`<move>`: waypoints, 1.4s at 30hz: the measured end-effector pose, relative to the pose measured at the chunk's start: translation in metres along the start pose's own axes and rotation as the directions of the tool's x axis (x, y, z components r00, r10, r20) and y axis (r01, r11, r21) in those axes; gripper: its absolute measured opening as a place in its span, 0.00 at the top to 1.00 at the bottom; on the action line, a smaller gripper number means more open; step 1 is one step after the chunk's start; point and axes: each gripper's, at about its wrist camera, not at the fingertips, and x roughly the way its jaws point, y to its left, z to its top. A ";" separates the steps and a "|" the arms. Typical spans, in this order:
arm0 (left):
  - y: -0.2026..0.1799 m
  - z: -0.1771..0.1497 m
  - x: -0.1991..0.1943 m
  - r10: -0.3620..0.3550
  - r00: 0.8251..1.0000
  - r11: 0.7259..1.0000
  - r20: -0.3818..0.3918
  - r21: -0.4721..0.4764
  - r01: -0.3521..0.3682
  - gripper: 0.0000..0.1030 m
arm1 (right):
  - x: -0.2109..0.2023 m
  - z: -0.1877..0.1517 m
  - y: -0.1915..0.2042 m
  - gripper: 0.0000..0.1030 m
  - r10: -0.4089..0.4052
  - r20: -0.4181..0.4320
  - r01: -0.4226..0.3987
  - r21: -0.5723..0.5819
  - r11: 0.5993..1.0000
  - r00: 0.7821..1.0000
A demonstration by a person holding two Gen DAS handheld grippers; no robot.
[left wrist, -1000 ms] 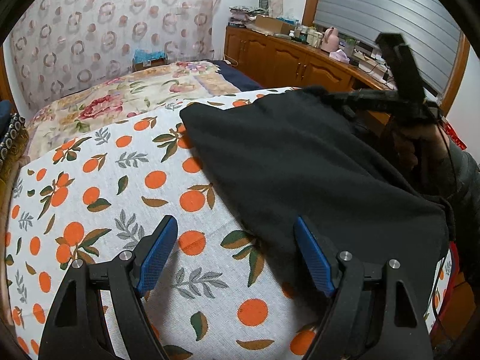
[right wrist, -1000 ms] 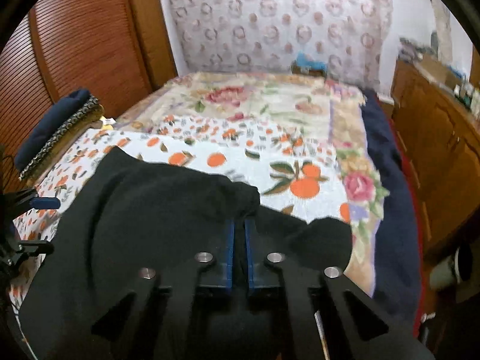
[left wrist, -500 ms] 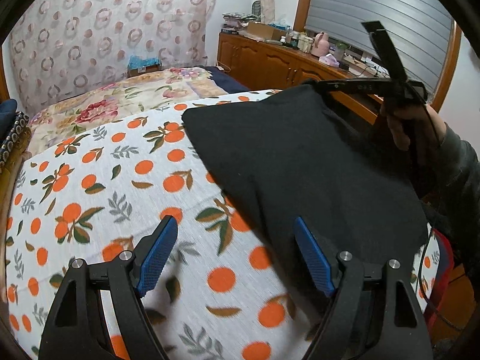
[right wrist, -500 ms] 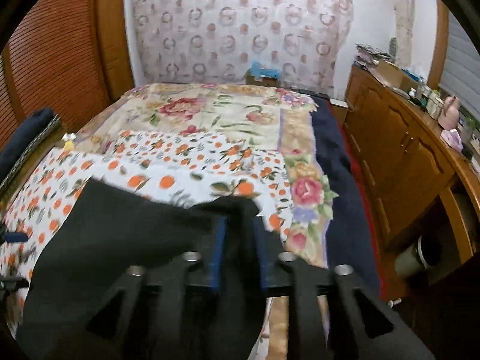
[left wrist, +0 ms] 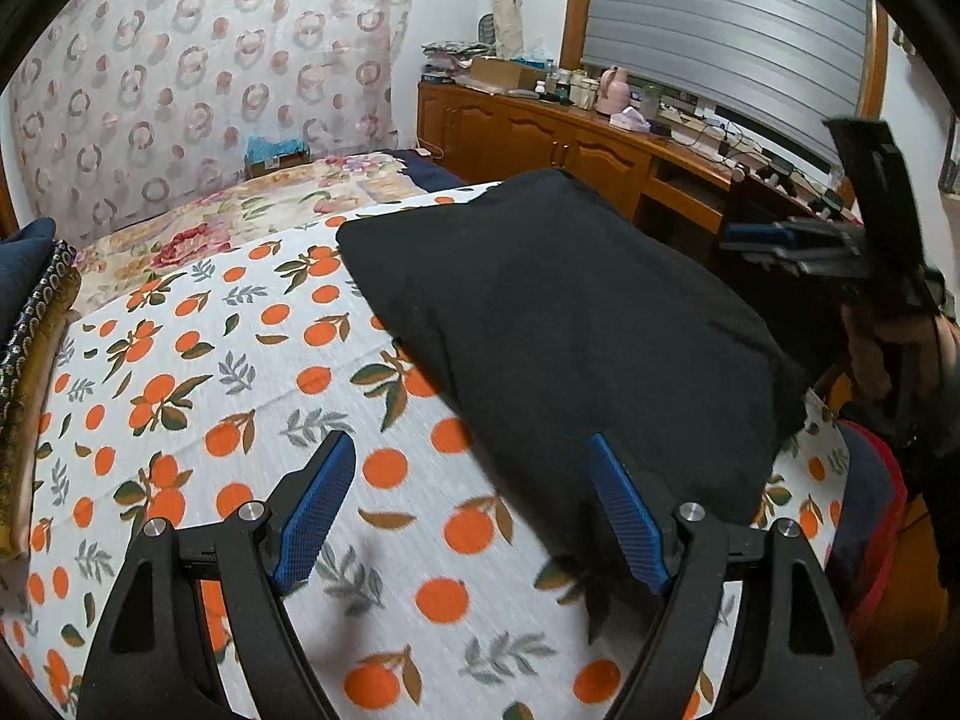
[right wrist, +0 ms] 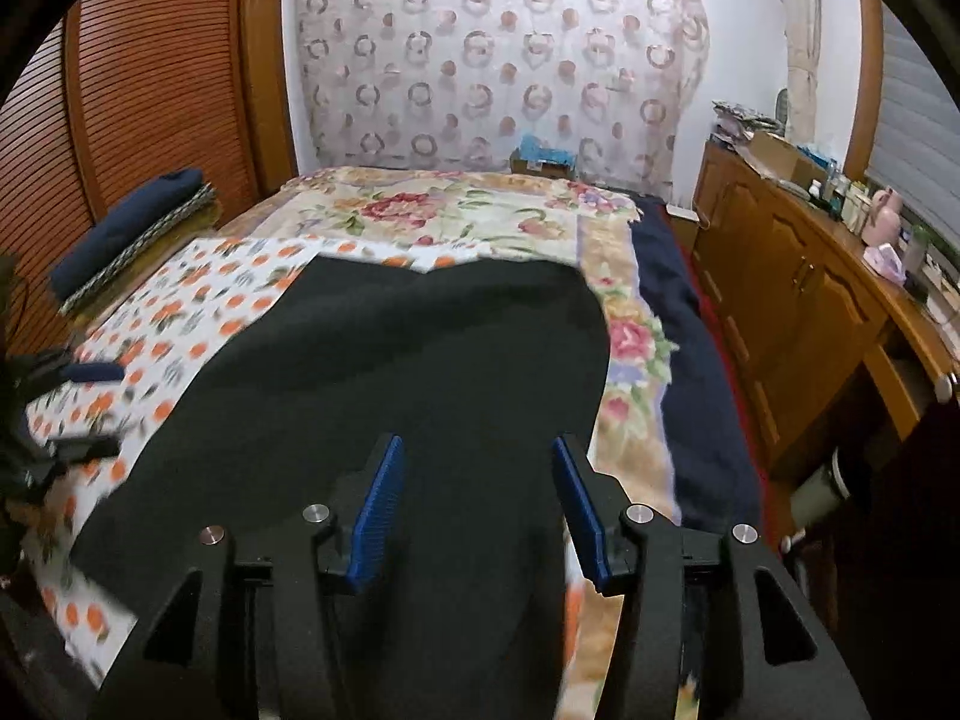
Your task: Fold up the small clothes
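Observation:
A black garment (left wrist: 570,312) lies folded flat on the orange-print sheet (left wrist: 180,372), filling the right half of the bed; in the right wrist view the garment (right wrist: 420,360) spreads under the camera. My left gripper (left wrist: 468,450) is open, hovering over the sheet at the garment's near left edge, nothing between its pads. My right gripper (right wrist: 477,447) hangs above the garment's near part with its jaws opening and no cloth pinched. The right gripper (left wrist: 756,237) also shows beyond the garment's right side, held by a person's hand (left wrist: 870,354).
A stack of folded clothes (right wrist: 132,222) with a navy piece on top sits at the bed's left edge. A floral quilt (right wrist: 450,216) covers the far bed. Wooden cabinets (right wrist: 780,288) with clutter run along the right. Bare sheet lies left of the garment.
My right gripper went from shut on the black cloth to parted and drew back to the right; the cloth it held now lies flat. My left gripper drifted back, still open.

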 end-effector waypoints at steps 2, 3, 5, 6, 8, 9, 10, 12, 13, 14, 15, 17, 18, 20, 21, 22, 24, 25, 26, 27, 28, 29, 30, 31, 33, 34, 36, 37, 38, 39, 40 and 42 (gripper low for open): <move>-0.002 -0.004 -0.002 -0.005 1.000 1.000 -0.004 0.001 0.005 0.21 | -0.013 -0.011 0.005 0.48 0.003 -0.004 -0.003 0.004 1.000 1.000; -0.002 -0.006 -0.001 -0.009 1.000 1.000 -0.008 -0.001 0.009 0.21 | -0.018 -0.017 0.006 0.48 0.002 -0.005 -0.002 0.008 1.000 1.000; -0.005 -0.012 0.000 -0.006 1.000 1.000 -0.019 -0.002 0.006 0.21 | -0.025 -0.025 0.004 0.48 -0.004 -0.010 0.004 0.020 1.000 1.000; -0.007 -0.015 0.000 -0.003 1.000 1.000 -0.021 -0.001 0.003 0.21 | -0.028 -0.032 0.003 0.48 -0.004 -0.017 0.005 0.028 1.000 1.000; -0.011 -0.020 0.001 -0.008 0.999 1.000 -0.032 0.003 0.008 0.21 | -0.031 -0.040 0.001 0.48 -0.014 -0.030 0.015 0.041 0.999 0.999; -0.011 -0.022 0.002 -0.011 0.999 1.000 -0.035 0.002 0.011 0.21 | -0.031 -0.045 -0.001 0.48 -0.022 -0.037 0.024 0.051 0.998 0.999; -0.014 -0.024 0.003 -0.017 0.999 1.000 -0.044 0.001 0.017 0.21 | -0.031 -0.050 -0.004 0.48 -0.025 -0.044 0.028 0.067 0.997 0.999; -0.017 -0.027 0.003 -0.027 0.998 1.000 -0.048 0.000 0.027 0.21 | -0.028 -0.055 -0.012 0.48 -0.024 -0.052 0.029 0.106 0.994 0.998; -0.018 -0.028 0.003 -0.038 0.998 0.999 -0.049 -0.001 0.038 0.21 | -0.029 -0.057 -0.011 0.48 -0.025 -0.054 0.031 0.126 0.992 0.998; -0.020 -0.029 0.003 -0.048 0.998 0.999 -0.049 -0.002 0.048 0.22 | -0.028 -0.059 -0.013 0.48 -0.024 -0.059 0.032 0.144 0.989 0.998; -0.021 -0.030 0.002 -0.062 0.997 0.998 -0.050 -0.004 0.062 0.24 | -0.025 -0.059 -0.014 0.48 -0.024 -0.063 0.033 0.158 0.987 0.998; -0.023 -0.032 0.002 -0.091 0.994 0.996 -0.055 -0.015 0.090 0.28 | -0.019 -0.060 -0.014 0.48 -0.013 -0.075 0.027 0.190 0.981 0.997; -0.024 -0.033 0.002 -0.103 0.993 0.995 -0.058 -0.019 0.102 0.29 | -0.019 -0.061 -0.014 0.48 -0.018 -0.071 0.032 0.195 0.980 0.997; -0.026 -0.035 0.004 -0.137 0.988 0.990 -0.071 -0.023 0.136 0.34 | -0.017 -0.060 -0.010 0.48 -0.019 -0.066 0.032 0.195 0.980 0.998; -0.028 -0.036 0.005 -0.151 0.985 0.988 -0.078 -0.024 0.150 0.36 | -0.017 -0.061 -0.008 0.48 -0.022 -0.063 0.034 0.192 0.981 0.998; -0.029 -0.036 0.006 -0.162 0.983 0.987 -0.085 -0.026 0.160 0.39 | -0.017 -0.062 -0.006 0.48 -0.025 -0.061 0.036 0.187 0.982 0.998; -0.032 -0.038 0.009 -0.182 0.978 0.983 -0.098 -0.030 0.180 0.44 | -0.018 -0.062 -0.003 0.48 -0.031 -0.056 0.040 0.178 0.983 0.998; -0.033 -0.039 0.010 -0.185 0.978 0.983 -0.102 -0.029 0.183 0.47 | -0.018 -0.066 -0.002 0.48 -0.033 -0.055 0.043 0.174 0.984 0.998; -0.035 -0.039 0.010 -0.181 0.978 0.983 -0.099 -0.023 0.180 0.48 | -0.020 -0.071 -0.001 0.48 -0.036 -0.053 0.045 0.169 0.985 0.998; -0.036 -0.039 0.010 -0.181 0.978 0.984 -0.100 -0.019 0.179 0.49 | -0.021 -0.073 0.000 0.48 -0.038 -0.051 0.046 0.161 0.986 0.998; -0.038 -0.039 0.010 -0.182 0.978 0.983 -0.102 -0.016 0.181 0.51 | -0.022 -0.075 0.000 0.48 -0.038 -0.048 0.045 0.154 0.987 0.998; -0.039 -0.039 0.009 -0.185 0.977 0.983 -0.103 -0.015 0.185 0.53 | -0.022 -0.075 0.002 0.51 -0.038 -0.048 0.045 0.147 0.988 0.998; -0.039 -0.039 0.010 -0.189 0.976 0.982 -0.105 -0.014 0.188 0.54 | -0.022 -0.077 0.002 0.53 -0.037 -0.049 0.043 0.136 0.990 0.998; -0.040 -0.039 0.010 -0.188 0.977 0.982 -0.105 -0.012 0.187 0.54 | -0.021 -0.078 0.001 0.57 -0.032 -0.051 0.038 0.126 0.991 0.998; -0.042 -0.040 0.010 -0.194 0.975 0.981 -0.107 -0.007 0.194 0.57 | -0.022 -0.080 0.003 0.66 -0.021 -0.046 0.026 0.110 0.994 0.999; -0.042 -0.040 0.010 -0.201 0.974 0.980 -0.109 -0.008 0.201 0.62 | -0.023 -0.080 0.005 0.76 -0.010 -0.045 0.014 0.099 0.995 0.999; -0.043 -0.041 0.010 -0.226 0.967 0.974 -0.119 -0.006 0.226 0.77 | -0.024 -0.079 0.007 0.90 0.007 -0.045 -0.003 0.085 0.996 0.999; -0.043 -0.041 0.009 -0.228 0.967 0.973 -0.117 -0.003 0.230 0.84 | -0.024 -0.079 0.009 0.92 0.003 -0.043 0.000 0.073 0.997 0.999; -0.044 -0.040 0.007 -0.232 0.966 0.972 -0.114 0.004 0.234 0.87 | -0.025 -0.078 0.009 0.93 -0.002 -0.038 0.004 0.064 0.998 0.999; -0.044 -0.038 0.005 -0.235 0.966 0.972 -0.107 0.004 0.237 0.89 | -0.028 -0.077 0.009 0.93 0.008 -0.022 -0.007 0.060 0.998 1.000; -0.041 -0.033 -0.001 -0.246 0.966 0.969 -0.082 -0.007 0.246 0.91 | -0.033 -0.075 0.008 0.93 0.020 0.001 -0.020 0.064 0.998 1.000; -0.034 -0.023 -0.010 -0.267 0.963 0.963 -0.038 -0.030 0.266 0.92 | -0.046 -0.067 0.002 0.93 0.023 0.060 -0.027 0.072 0.997 0.998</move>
